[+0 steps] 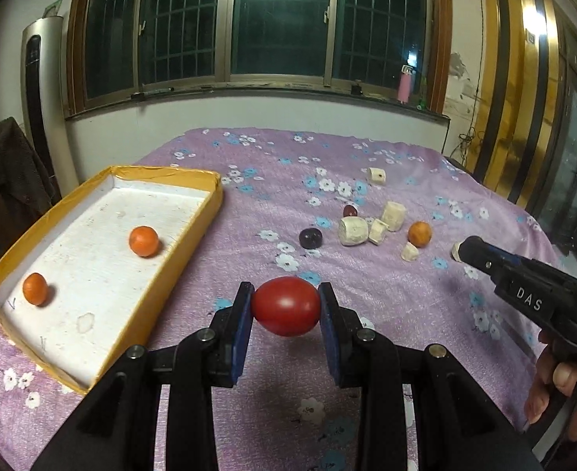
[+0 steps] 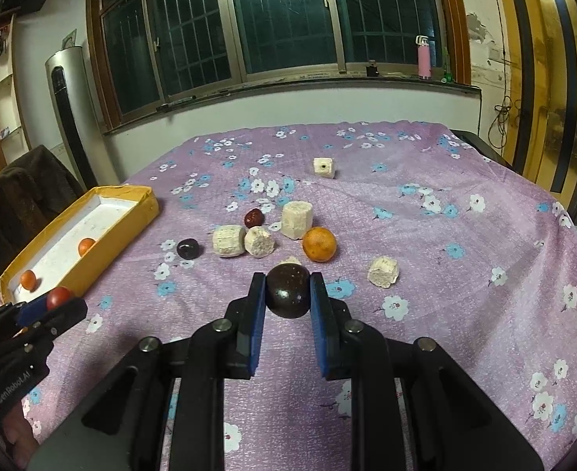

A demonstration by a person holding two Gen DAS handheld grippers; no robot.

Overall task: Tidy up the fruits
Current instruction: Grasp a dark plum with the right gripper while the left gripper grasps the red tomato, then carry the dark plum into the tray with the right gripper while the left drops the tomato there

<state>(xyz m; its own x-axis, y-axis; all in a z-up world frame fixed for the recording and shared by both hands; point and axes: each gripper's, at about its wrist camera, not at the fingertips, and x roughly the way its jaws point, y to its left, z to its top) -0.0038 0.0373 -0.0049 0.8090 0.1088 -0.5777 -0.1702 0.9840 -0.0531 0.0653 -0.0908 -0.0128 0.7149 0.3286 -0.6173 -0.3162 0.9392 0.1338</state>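
The left gripper (image 1: 285,306) is clamped on a red tomato (image 1: 286,306), whose long axis lies across from one pad to the other, held above the purple flowered cloth (image 1: 367,294) just right of the yellow tray (image 1: 213,212). The right gripper (image 2: 288,292) is closed on a dark round fruit (image 2: 288,291), above the cloth and well right of the tray.

The tray holds two small orange fruits (image 1: 143,240) (image 1: 35,288). Right of the tray on the cloth lie a dark plum (image 2: 188,248), a red date (image 2: 253,217), an orange (image 2: 319,244) and several pale chunks (image 2: 229,240).

Behind the table stands a barred window (image 1: 280,19), with a pink bottle (image 2: 424,57) on its sill.

Only the left view shows the tray floor fully; only the right view shows the dark fruit in the pads.
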